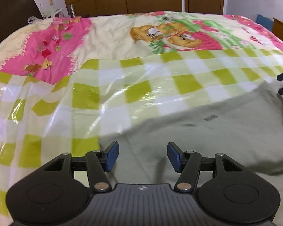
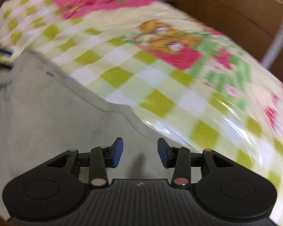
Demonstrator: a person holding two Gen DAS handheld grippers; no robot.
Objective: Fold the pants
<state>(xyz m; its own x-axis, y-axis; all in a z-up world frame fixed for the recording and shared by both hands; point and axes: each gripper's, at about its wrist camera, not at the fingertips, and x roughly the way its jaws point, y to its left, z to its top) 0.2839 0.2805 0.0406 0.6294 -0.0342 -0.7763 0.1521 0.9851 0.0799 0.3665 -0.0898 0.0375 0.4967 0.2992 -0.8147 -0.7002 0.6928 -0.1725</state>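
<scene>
Lying flat on a bed, the pale grey-green pants [image 1: 207, 131] spread over a glossy green-and-white checked sheet [image 1: 103, 86], itself laid on a cartoon-printed quilt [image 1: 122, 32] with pink patches. No container shows in either view. At the left, the left gripper [image 1: 143, 155] hovers over the cloth's edge, its blue pads [image 1: 112, 156] set wide with nothing between them. Further right, the right gripper [image 2: 140, 153] hangs over the same garment, pads [image 2: 117, 151] moderately apart and empty. A small dark label [image 2: 50, 74] marks the fabric.
</scene>
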